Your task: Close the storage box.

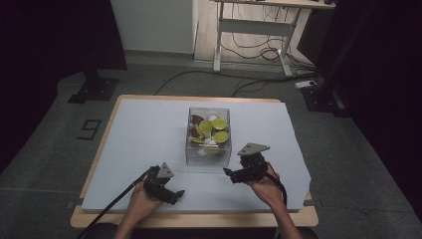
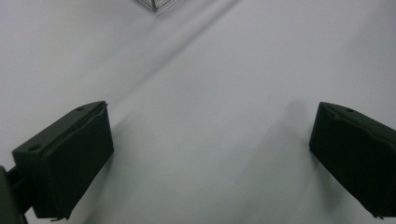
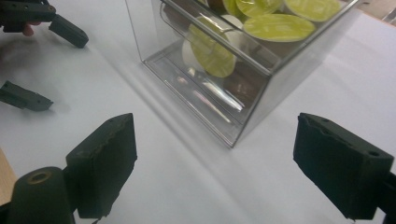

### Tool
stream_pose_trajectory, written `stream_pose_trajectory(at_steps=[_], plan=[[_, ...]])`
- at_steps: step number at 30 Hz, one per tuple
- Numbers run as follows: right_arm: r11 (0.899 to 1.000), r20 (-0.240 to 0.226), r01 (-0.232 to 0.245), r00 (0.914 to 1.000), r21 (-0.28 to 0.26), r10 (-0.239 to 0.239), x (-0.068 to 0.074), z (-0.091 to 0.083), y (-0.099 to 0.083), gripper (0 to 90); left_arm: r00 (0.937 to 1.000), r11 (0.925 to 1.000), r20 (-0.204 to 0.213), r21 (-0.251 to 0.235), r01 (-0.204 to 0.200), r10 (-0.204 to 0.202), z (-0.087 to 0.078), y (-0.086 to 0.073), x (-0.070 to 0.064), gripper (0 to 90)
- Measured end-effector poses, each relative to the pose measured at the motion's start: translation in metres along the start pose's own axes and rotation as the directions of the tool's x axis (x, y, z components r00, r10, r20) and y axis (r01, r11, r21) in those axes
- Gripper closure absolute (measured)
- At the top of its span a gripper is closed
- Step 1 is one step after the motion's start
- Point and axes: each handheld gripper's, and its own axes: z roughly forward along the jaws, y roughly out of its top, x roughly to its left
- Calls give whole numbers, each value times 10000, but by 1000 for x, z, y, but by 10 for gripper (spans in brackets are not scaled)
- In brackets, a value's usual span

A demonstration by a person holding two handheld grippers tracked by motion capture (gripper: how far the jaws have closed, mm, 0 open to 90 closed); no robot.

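Both my left tongs (image 1: pixel 175 193) and right tongs (image 1: pixel 229 173) gape wide, empty, low in the high view. Centre frame, the clear plastic box (image 1: pixel 208 149) of green-lidded capsules (image 1: pixel 219 136) looks light, stiff and slippery; I'd pinch a wall's top edge.

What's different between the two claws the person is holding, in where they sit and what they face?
The left claw sits nearer the table's front edge, over bare white sheet; the right claw is farther forward, close beside the clear box of capsules. The left claw's own view shows just a corner of the box; the right claw faces it squarely. Both are open and hold nothing.
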Motion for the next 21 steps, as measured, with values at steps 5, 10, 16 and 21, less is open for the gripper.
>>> stream_pose_trajectory(at_steps=[5, 10, 16, 21], plan=[[10000, 215, 10, 9998, 69, -12, -5, -7, -5, 102, 10000, 10000, -1, -2, 0, 0, 0, 0, 0, 0], [9999, 419, -109, 9991, 92, 105, -11, -13, -11, 84, 10000, 10000, -1, 3, 0, 0, 0, 0, 0, 0], [9997, 642, -250, 9976, 5, 249, -16, -20, -18, 64, 10000, 10000, -3, -5, 1, -1, 0, 0, 0, 0], [9997, 853, -250, 9960, -73, 255, -21, -25, -26, 59, 10000, 10000, 0, -2, -5, 5, 0, 0, 0, 0]])
